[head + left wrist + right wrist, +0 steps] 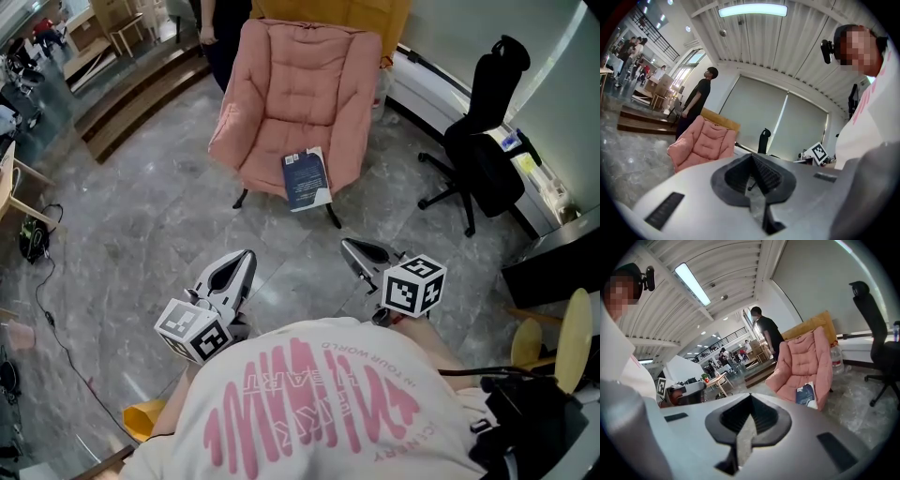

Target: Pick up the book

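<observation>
A dark blue book (306, 179) lies on the front edge of the pink armchair (300, 89) in the upper middle of the frame (a black office chair (487, 164) stands at upper right). Lower down, the left gripper (246, 256) and right gripper (348, 246) point towards it, jaws together, well apart from the book.

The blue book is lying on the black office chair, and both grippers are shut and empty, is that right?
Not quite. The blue book rests at the front of the pink armchair, not on the black office chair, as the head view shows. The rest holds: the left gripper and the right gripper are shut and empty.
</observation>
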### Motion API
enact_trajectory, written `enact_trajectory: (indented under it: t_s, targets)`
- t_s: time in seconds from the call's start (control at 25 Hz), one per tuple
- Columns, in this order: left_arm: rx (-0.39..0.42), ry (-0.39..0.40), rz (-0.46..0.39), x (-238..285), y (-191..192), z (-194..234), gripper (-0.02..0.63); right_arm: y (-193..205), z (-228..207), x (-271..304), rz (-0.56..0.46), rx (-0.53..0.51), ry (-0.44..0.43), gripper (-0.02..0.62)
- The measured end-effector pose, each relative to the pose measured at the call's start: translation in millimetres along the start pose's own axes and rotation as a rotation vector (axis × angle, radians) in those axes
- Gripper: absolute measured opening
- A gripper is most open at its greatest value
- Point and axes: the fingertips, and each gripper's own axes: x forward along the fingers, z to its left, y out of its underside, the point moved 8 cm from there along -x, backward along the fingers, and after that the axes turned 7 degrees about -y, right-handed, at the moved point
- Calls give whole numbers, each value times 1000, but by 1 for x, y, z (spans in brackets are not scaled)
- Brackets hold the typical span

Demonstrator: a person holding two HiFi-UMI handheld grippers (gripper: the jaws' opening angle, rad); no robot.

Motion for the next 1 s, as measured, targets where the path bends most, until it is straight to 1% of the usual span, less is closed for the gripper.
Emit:
enact_trajectory:
  t_s: [0.16, 0.32, 0.56, 0.68, 0.84, 1.0]
  targets:
    - [5, 2, -1, 5, -1, 12, 6, -4, -6, 12, -11, 23, 5, 8]
    - [-6, 7, 6, 10, -1, 22, 6, -5, -8, 23, 0, 24, 9, 8]
    - [-32, 12, 29, 21, 3, 29, 6, -3, -13, 24, 9, 55, 28, 8]
    - [-44, 19, 32, 28, 5, 31, 6, 2, -17, 25, 11, 88, 32, 8]
    - [-37, 24, 43, 38, 4, 29, 6, 5, -31, 27, 4, 145, 32, 8]
    - [-39, -5, 42, 49, 1, 35, 6, -6, -48, 37, 18, 157, 28, 8]
